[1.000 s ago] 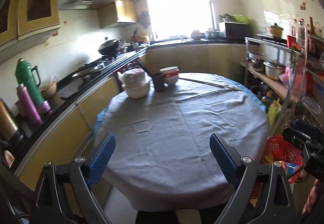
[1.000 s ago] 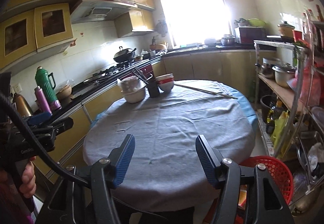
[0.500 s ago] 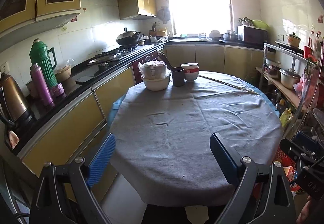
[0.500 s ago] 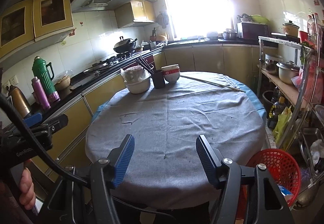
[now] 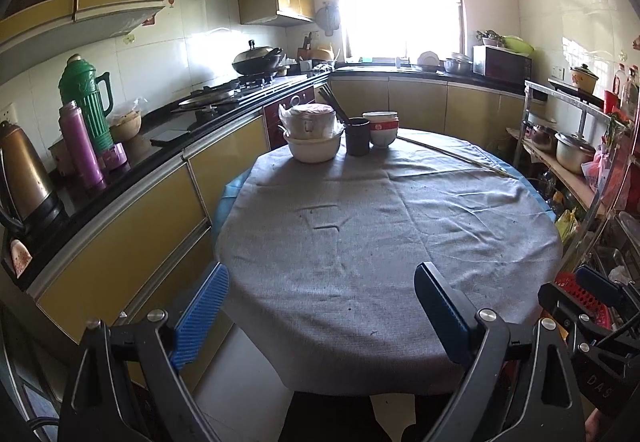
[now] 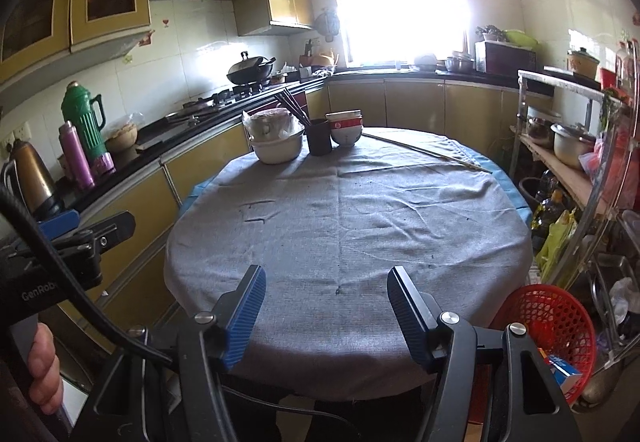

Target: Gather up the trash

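A round table under a grey cloth (image 5: 360,242) (image 6: 348,226) fills both views, with small dark specks scattered on it. My left gripper (image 5: 320,282) hangs over the table's near edge, blue pads wide apart and nothing between them. My right gripper (image 6: 326,278) hovers over the same edge, open less wide and also empty. Beside the table on the right stands a red mesh basket (image 6: 540,322) holding a blue and orange carton (image 6: 562,370). In the left wrist view the basket (image 5: 584,296) is mostly hidden behind the right gripper's body.
At the table's far side stand a white bowl with a bagged container (image 5: 312,134), a dark cup of chopsticks (image 5: 357,136), red-and-white bowls (image 5: 382,130) and a long thin stick (image 5: 452,156). Yellow cabinets and a counter with flasks (image 5: 86,110) line the left; a cluttered shelf rack (image 6: 560,162) stands on the right.
Both views have swung so the left counter and a kettle show more. The table sits more central in the left view. Neither gripper's jaws have changed.
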Available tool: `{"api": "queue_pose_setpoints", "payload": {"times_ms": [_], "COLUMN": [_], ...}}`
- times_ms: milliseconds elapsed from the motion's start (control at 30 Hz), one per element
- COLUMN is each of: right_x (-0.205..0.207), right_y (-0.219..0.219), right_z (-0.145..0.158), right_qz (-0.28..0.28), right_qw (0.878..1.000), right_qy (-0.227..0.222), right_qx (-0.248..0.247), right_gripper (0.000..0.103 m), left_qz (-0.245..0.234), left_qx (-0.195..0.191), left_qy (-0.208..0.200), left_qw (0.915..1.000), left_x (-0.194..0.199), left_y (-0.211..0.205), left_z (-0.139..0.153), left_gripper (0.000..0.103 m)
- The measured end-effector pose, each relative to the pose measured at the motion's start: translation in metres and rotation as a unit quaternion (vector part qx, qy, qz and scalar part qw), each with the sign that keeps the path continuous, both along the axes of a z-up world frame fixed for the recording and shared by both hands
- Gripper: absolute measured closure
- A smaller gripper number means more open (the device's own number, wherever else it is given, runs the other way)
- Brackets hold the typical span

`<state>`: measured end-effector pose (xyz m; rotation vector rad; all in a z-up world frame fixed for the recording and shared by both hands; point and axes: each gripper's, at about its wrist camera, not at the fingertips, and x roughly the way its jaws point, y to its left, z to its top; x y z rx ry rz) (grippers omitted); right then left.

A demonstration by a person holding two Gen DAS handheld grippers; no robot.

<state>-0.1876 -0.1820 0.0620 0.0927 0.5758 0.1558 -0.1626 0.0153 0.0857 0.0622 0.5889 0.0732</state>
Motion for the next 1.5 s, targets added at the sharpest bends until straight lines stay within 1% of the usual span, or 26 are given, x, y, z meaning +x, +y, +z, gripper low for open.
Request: {"api": "queue_pose_setpoints", "payload": {"times_ms": [100, 300, 533, 667, 1033, 1500], "right_x": [-0.001, -0.001, -0.003, -0.002, -0.004, -0.002], "right_y": [0.001, -0.002, -0.004, -0.005, -0.003, 0.001], "right_z": [-0.001, -0.003, -0.005, -0.007, -0.008, -0.010], "right_qz": [-0.009, -0.024, -0.036, -0.043, -0.042, -0.040], "right_qw": [1.000, 1.000, 0.999, 0.999, 0.999, 0.999], "right_qy": [-0.001, 0.006, 0.006, 0.012, 0.013, 0.013], "right_qx": [-0.012, -0.012, -0.006, 0.000, -0.002, -0.008], "right_gripper": [0.036, 0.036, 0.036, 0.036, 0.036, 0.036], "left_qz": [0.003, 0.005, 0.006, 0.002, 0.004, 0.005], "left_qx": [-0.005, -0.010, 0.005, 0.006, 0.009, 0.012], "left_qy": [-0.002, -0.001, -0.006, 0.001, 0.011, 0.010], "left_qw": [1.0000, 0.9999, 0.9999, 1.0000, 0.9999, 0.9999], "left_x": [-0.001, -0.003, -0.007, -0.006, -0.002, -0.002], "left_y": [0.004, 0.009, 0.007, 0.008, 0.009, 0.010], "left_z": [-0.003, -0.005, -0.007, -0.009, -0.015, -0.016], "left_gripper": [0.009, 0.009, 0.009, 0.009, 0.009, 0.009]}}
